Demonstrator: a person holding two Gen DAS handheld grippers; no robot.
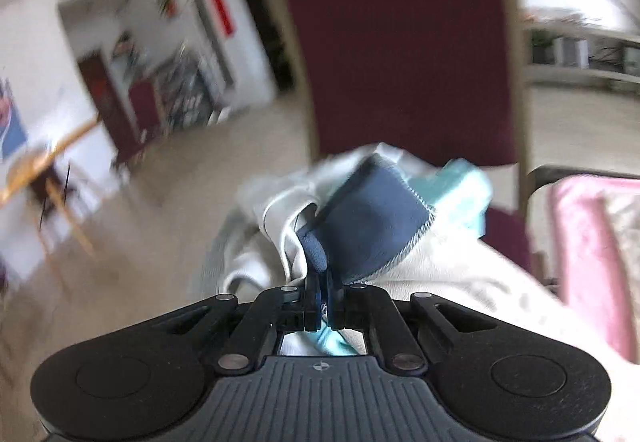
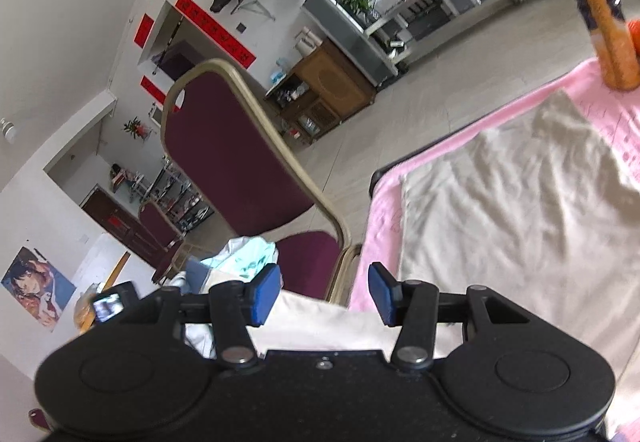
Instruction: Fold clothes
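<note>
Left hand-held gripper (image 1: 320, 274): jaws pinched nearly together on fabric, a thin teal strip visible between the pads; blue pad tip showing at 12 o'clock of the jaw line. Pile of clothes (image 1: 360, 210) directly ahead on the maroon chair (image 1: 400, 42): white garment, dark blue piece with stitched hem, teal piece at 2 o'clock of the pile. Left view blurred; exact garment pinched not certain. Right hand-held gripper (image 2: 324, 290): jaws partly open, nothing between the pads, hanging above the gap between chair and worktop. Cream cloth (image 2: 520, 202) spread flat on the pink-covered worktop (image 2: 592, 82) at 2 o'clock of the right view; orange bottle (image 2: 600, 22) standing at the worktop's far corner, 1 o'clock. Judged handling: light, limp, soft; no stiffness, likely to sag and drag neighbouring pieces when lifted. Best purchase judged at a hem, collar or corner, single layer only, to avoid lifting the whole heap.
</note>
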